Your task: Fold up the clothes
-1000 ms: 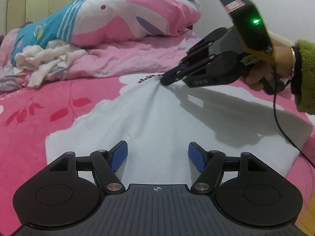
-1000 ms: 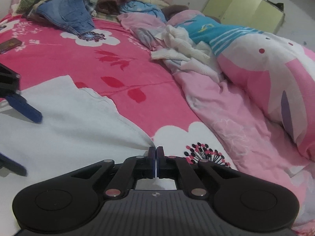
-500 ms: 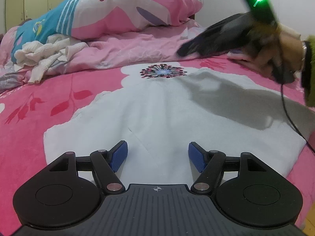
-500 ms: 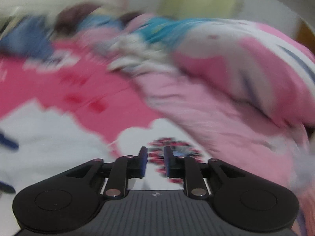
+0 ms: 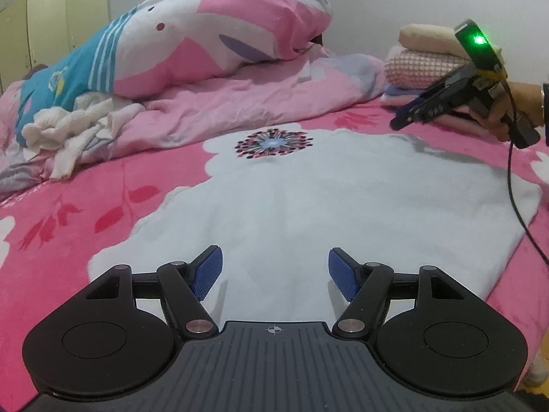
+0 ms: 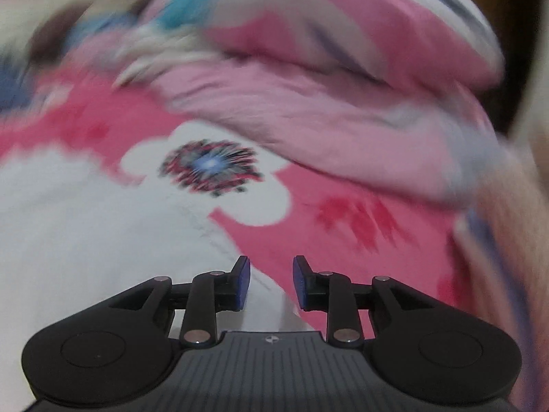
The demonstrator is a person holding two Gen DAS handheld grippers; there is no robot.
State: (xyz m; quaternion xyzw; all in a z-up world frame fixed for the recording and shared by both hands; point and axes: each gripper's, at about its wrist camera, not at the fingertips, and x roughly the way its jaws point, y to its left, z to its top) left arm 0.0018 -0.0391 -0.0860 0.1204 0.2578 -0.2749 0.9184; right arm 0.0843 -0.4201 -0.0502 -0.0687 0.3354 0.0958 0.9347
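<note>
Since the earlier frame the right gripper (image 5: 398, 123) has let go of the far edge of the white garment (image 5: 308, 213) and swung off to the right side of the bed, so the flower print (image 5: 273, 142) on the sheet that it covered now shows in full. Nearest in the left wrist view, the left gripper (image 5: 273, 269) hangs over the near part of the garment with its blue fingers (image 5: 207, 271) wide apart and nothing between them. The garment lies spread flat on the pink bed sheet (image 5: 51, 213), smooth across its middle, its right corner reaching toward the edge of the bed. In the right wrist view, which is blurred, the right gripper's fingers (image 6: 242, 283) are opening, with a clear gap between them; the hem of the garment (image 6: 85, 240) lies below and to the left of them, not pinched. Beyond the garment, a hand (image 5: 504, 113) holds the right gripper above the sheet, a green light on its body and a black cable (image 5: 514, 199) trailing down across the garment's right corner. Farther back lie a rumpled pink quilt (image 5: 240, 103), a crumpled white cloth (image 5: 79, 127) to the left, a large pink and white pillow (image 5: 212, 31), and a stack of folded textiles (image 5: 418, 58) at the right.
</note>
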